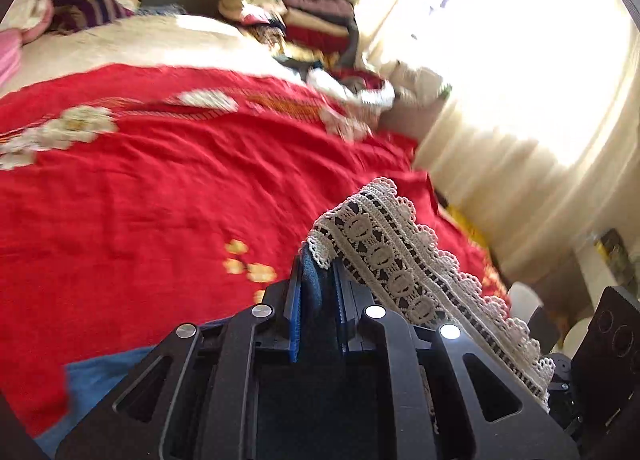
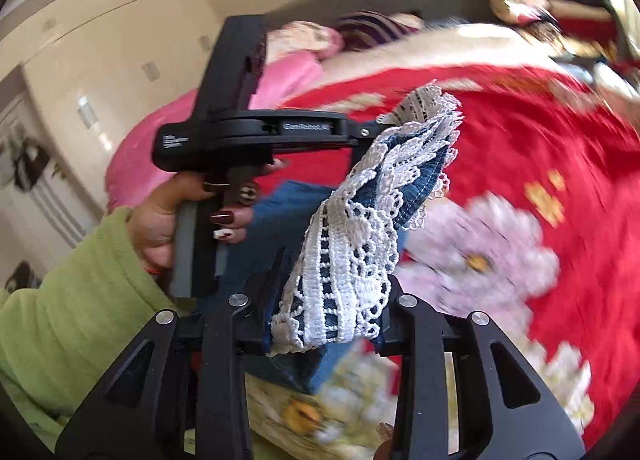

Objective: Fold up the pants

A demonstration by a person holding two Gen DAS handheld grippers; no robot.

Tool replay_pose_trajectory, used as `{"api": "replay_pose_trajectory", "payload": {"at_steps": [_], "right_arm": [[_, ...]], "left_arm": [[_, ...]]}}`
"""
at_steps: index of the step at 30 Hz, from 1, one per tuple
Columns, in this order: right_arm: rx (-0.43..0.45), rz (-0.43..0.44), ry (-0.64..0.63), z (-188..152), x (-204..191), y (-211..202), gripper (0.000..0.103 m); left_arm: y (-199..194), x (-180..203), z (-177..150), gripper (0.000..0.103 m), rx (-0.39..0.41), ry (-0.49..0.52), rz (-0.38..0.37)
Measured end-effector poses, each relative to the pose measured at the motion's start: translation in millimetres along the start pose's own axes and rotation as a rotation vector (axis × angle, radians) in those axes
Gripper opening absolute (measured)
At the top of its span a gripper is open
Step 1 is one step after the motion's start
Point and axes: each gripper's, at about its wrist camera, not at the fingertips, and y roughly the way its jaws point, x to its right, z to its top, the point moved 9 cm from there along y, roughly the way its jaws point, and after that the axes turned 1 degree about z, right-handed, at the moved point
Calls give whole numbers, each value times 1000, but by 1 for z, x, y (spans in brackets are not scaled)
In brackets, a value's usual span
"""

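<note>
Both jaws pinching the pants' lace hem (image 2: 352, 260) aloft over the red bedspread (image 1: 160, 188), risking thin lace slipping free unevenly.

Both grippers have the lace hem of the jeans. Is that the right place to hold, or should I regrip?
Keep it. The lace-trimmed hem spans both grips, the left gripper and the right gripper each pinching denim under the lace. If regripping, take the denim edge end-on; openwork lace alone would likely stretch.

Left tongs (image 1: 318, 292) pinch the lace-trimmed denim pants (image 1: 384, 252) above the red bedspread (image 1: 160, 188).
</note>
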Motion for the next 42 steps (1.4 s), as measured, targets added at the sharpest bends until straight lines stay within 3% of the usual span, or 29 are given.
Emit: {"api": "replay_pose_trajectory", "payload": {"at_steps": [3,5,8,12,15,17,21,23,25,30,35,37,38,40,42], "right_arm": [[-24,46,-70,4,-32,18,26],[-61,72,-107,-1,-50,37,26],[-150,92,-175,-18,-79,68,26],[-207,113,-291,-31,-118,90,22],[-235,103,-418,-45,-153,103,21],[-261,91,-483,-53,-169,113,21],[-330,143,-514,-76,-186,116,21],[-308,145,-502,-68,-181,106,27],[-262,117,-460,-52,-169,96,37],[-177,-40,-297,-9,-83,79,50],[-172,-165,-181,10,-13,88,62],[-187,-168,-166,13,3,97,64],[-186,-189,-163,15,11,101,66],[-205,-208,-166,18,22,115,66],[-209,-199,-164,21,20,127,66]], "left_arm": [[-27,-28,-8,17,35,-63,29],[-36,-52,-20,30,38,-102,82],[-54,-98,-47,33,28,-236,150],[-111,-142,-67,36,138,-412,143],[-149,-164,-77,53,233,-493,129],[-166,-180,-88,55,286,-555,128],[-160,-172,-100,56,259,-531,139],[-158,-161,-99,69,244,-486,142],[-154,-154,-97,77,225,-468,135],[-130,-161,-91,78,147,-503,153],[-95,-170,-92,88,29,-525,216],[-88,-172,-91,86,22,-524,244],[-85,-172,-89,67,21,-515,252],[-79,-166,-88,13,25,-510,203],[-86,-160,-87,13,42,-478,223]]}}
